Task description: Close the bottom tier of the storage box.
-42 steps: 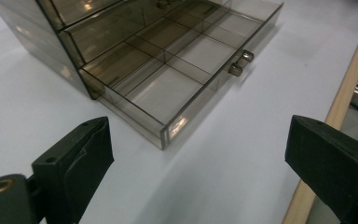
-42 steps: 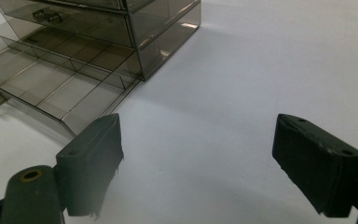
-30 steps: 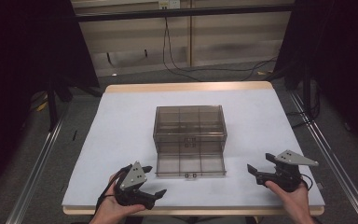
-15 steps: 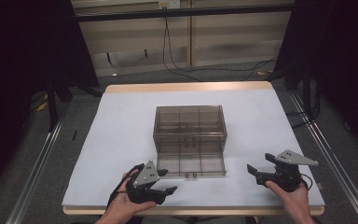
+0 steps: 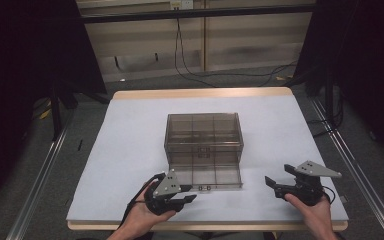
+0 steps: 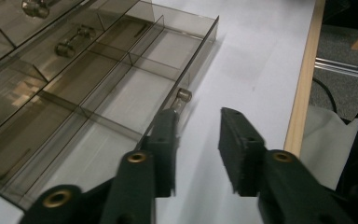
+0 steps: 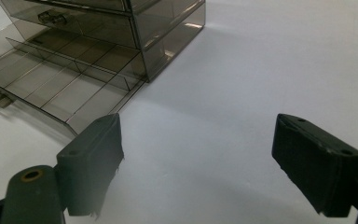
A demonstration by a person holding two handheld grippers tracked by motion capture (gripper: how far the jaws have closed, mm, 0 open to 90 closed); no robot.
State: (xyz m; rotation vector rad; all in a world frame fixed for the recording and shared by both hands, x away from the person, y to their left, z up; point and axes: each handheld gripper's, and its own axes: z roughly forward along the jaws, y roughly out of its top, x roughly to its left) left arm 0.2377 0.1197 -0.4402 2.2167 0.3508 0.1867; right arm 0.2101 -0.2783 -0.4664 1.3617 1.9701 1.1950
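Note:
A smoky clear drawer cabinet (image 5: 204, 132) stands mid-table with its bottom drawer (image 5: 205, 172) pulled out toward me; the drawer's compartments look bare. The small handle (image 5: 204, 188) sits on the drawer's front. My left gripper (image 5: 191, 194) lies just left of that handle. In the left gripper view its jaws (image 6: 196, 116) have just been closing, with bare table between them and the handle knob (image 6: 183, 95) just beyond the left jaw's tip. My right gripper (image 5: 277, 175) rests at the front right, open wide (image 7: 196, 123) over white table, the cabinet (image 7: 168, 28) ahead to its left.
The white table top (image 5: 130, 140) has a wooden front edge (image 6: 303, 79) close behind the left gripper. Upper drawers of the cabinet are shut, with small handles (image 6: 67, 44). Cables and metal rails lie on the floor beyond the table.
My left gripper has slid right along the front edge toward the drawer handle, and its jaws have narrowed. The right gripper and the cabinet have stayed put.

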